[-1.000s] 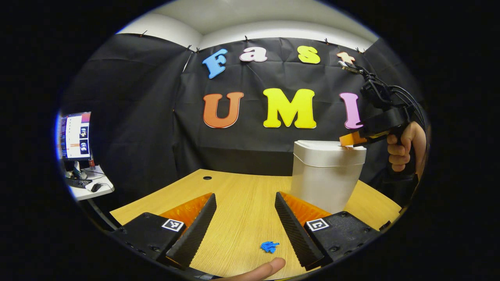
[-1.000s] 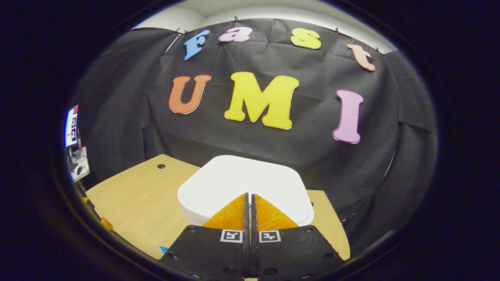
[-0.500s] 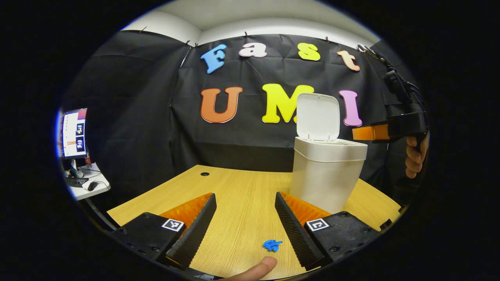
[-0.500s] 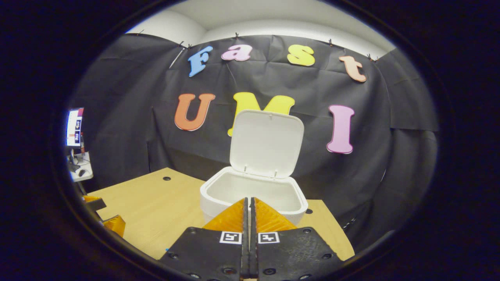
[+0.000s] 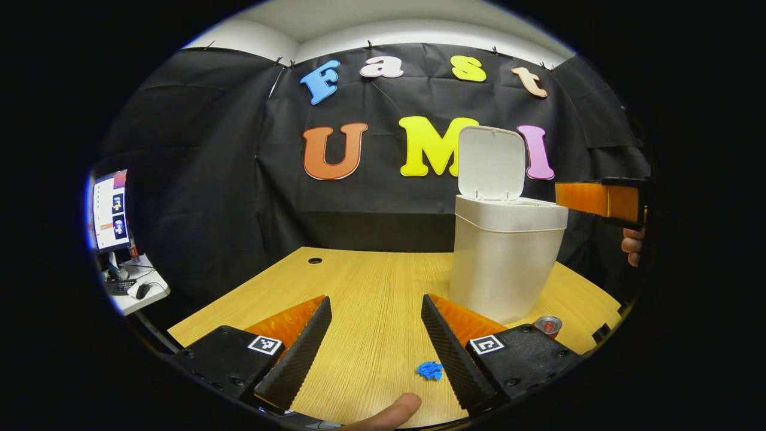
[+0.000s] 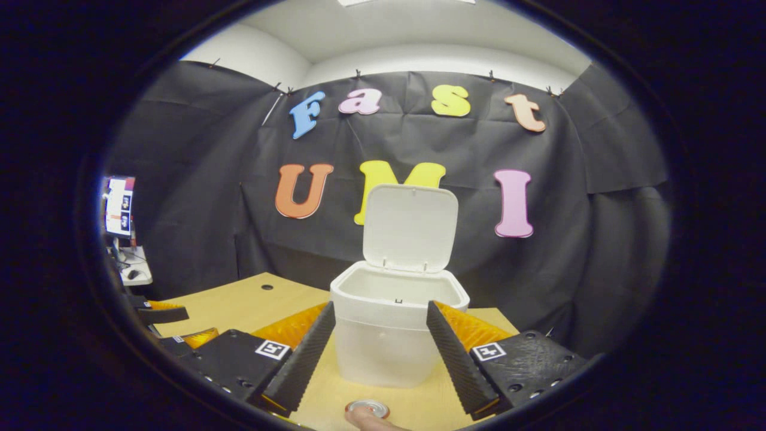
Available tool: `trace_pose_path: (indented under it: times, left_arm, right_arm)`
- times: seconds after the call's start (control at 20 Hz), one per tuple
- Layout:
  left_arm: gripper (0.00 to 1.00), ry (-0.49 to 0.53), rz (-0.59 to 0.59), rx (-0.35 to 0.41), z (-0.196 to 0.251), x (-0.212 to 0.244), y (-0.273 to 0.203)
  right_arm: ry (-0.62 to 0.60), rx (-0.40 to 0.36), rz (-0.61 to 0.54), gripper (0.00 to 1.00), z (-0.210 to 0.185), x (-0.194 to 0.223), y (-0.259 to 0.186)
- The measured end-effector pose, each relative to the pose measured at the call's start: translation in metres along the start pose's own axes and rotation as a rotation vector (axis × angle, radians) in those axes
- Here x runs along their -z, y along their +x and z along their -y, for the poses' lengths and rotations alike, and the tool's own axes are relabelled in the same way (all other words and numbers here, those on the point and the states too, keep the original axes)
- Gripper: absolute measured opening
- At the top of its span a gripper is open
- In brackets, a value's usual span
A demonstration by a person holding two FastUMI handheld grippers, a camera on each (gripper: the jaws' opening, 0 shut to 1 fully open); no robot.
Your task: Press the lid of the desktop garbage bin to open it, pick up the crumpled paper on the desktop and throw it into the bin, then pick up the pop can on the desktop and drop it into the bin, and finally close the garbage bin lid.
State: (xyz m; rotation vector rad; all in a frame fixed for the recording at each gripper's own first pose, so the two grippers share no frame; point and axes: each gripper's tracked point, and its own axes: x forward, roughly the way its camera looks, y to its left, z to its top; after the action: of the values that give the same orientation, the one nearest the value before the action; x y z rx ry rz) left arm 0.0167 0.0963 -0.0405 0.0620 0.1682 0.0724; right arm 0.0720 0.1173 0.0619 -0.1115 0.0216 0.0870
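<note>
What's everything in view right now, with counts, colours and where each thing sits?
Garbage bin: one, white, upright on the far right part of the desk, lid raised.
Crumpled paper: one, blue, on the desk by the left tongs' right-hand finger.
Pop can: one, red with a silver top, upright on the desk at the near foot of the bin.
Desk: one, light wood, with a dark round hole near its far left edge.
Side table: one, white, far left, carrying a monitor and a mouse.
Left tongs: open, low over the desk.
Right tongs: open, facing the bin.
Hand: holding the right tongs, at the right edge of the left gripper view.
</note>
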Motion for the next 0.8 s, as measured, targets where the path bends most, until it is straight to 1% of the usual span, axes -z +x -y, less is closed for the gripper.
trace_pose_path:
  times: [0.15, 0.25, 0.3, 0.35, 0.4, 0.45, 0.5, 0.6, 0.65, 0.7, 0.75, 0.8]
  left_arm:
    - [0.98, 0.039, -0.062, 0.034, 0.014, 0.017, 0.007]
    - [0.98, 0.081, -0.099, 0.088, 0.028, 0.033, 0.014]
    - [0.98, 0.084, -0.136, 0.104, 0.033, 0.045, 0.018]
    - [0.98, 0.079, -0.169, 0.112, 0.035, 0.055, 0.022]
    - [0.99, 0.069, -0.197, 0.116, 0.035, 0.063, 0.028]
    - [0.99, 0.056, -0.229, 0.121, 0.037, 0.072, 0.032]
    - [0.99, 0.046, -0.261, 0.129, 0.040, 0.083, 0.036]
    - [0.99, 0.031, -0.306, 0.143, 0.046, 0.103, 0.044]
    - [0.99, -0.002, -0.319, 0.158, 0.052, 0.111, 0.048]
    - [0.98, -0.031, -0.360, 0.167, 0.059, 0.125, 0.050]
    - [0.95, -0.039, -0.389, 0.169, 0.064, 0.136, 0.051]
    - [0.95, -0.024, -0.400, 0.167, 0.067, 0.147, 0.053]
  right_arm:
    - [-0.019, 0.040, 0.024, 0.95, 0.008, 0.005, -0.014]
    - [0.003, 0.020, 0.027, 0.95, 0.002, 0.013, -0.027]
    - [0.029, 0.003, 0.029, 0.98, -0.001, 0.018, -0.034]
    - [0.045, -0.014, 0.032, 0.95, -0.005, 0.024, -0.040]
    - [0.047, -0.021, 0.036, 0.95, -0.005, 0.030, -0.045]
    - [0.046, -0.015, 0.040, 0.98, -0.002, 0.036, -0.049]
    - [0.038, -0.008, 0.050, 0.95, 0.002, 0.042, -0.052]
    - [0.017, 0.005, 0.075, 0.95, 0.008, 0.056, -0.060]
    - [0.009, 0.008, 0.082, 0.95, 0.011, 0.063, -0.063]
    - [0.005, 0.007, 0.086, 0.95, 0.012, 0.074, -0.067]
    - [0.006, -0.006, 0.091, 0.97, 0.012, 0.082, -0.071]
    - [0.010, -0.017, 0.098, 0.95, 0.011, 0.091, -0.074]
